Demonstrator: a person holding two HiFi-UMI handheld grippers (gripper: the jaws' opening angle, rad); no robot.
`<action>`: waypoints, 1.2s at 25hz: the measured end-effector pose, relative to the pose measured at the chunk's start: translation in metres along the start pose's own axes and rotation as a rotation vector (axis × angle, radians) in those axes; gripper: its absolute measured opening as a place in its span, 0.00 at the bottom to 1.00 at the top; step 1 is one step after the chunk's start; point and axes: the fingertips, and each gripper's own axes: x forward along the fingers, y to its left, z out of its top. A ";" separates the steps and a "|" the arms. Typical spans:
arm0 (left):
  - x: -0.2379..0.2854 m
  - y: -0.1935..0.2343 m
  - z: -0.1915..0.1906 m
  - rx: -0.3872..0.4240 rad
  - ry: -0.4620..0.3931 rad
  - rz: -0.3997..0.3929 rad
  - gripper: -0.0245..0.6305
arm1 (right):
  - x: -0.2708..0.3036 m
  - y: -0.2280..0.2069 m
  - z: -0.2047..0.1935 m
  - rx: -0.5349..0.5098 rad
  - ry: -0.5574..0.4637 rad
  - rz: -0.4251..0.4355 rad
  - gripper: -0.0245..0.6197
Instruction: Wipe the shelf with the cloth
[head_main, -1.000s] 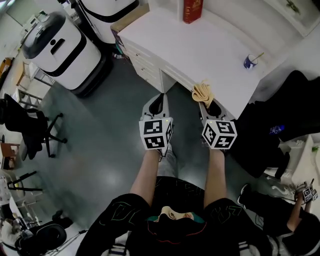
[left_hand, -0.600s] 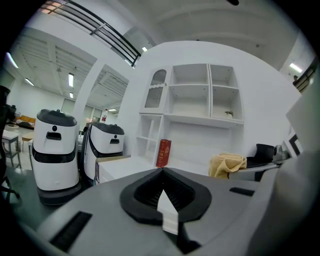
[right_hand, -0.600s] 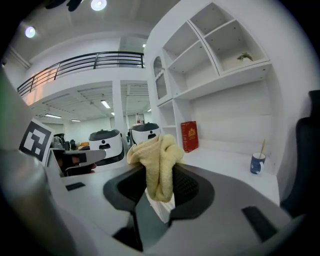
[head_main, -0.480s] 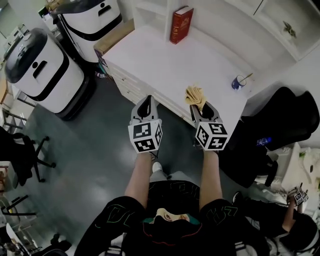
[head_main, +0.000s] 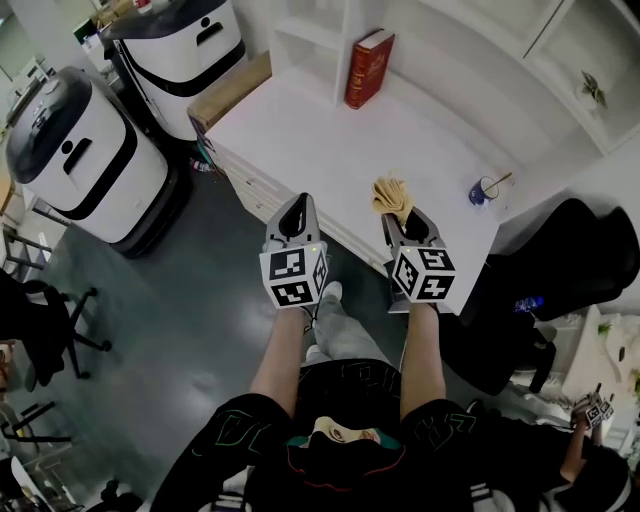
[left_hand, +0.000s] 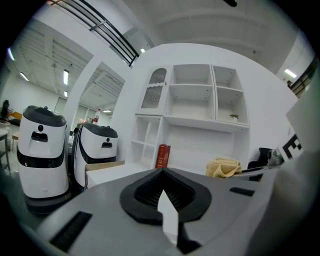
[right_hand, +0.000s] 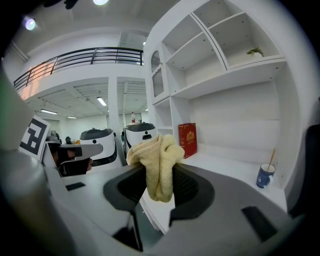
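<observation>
The white desk stands below the white shelf, and carries a red book and a blue cup. The right gripper clamps the yellow cloth near the desk's front edge. The left gripper is closed on nothing. Risk: a wide stroke may topple the book or cup, and a loose pinch may drop the cloth.

Bright, even ceiling light; sharp focus; strong fisheye bending and dark vignette at gripper-view edges.
</observation>
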 end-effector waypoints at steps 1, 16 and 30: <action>0.007 0.005 0.004 0.005 -0.003 0.003 0.03 | 0.008 -0.001 0.005 0.002 -0.006 0.001 0.24; 0.135 0.043 0.041 0.091 0.013 0.012 0.03 | 0.153 -0.033 0.044 0.088 -0.042 0.045 0.24; 0.234 0.015 0.138 0.125 -0.147 -0.092 0.03 | 0.206 -0.090 0.164 -0.039 -0.206 0.003 0.24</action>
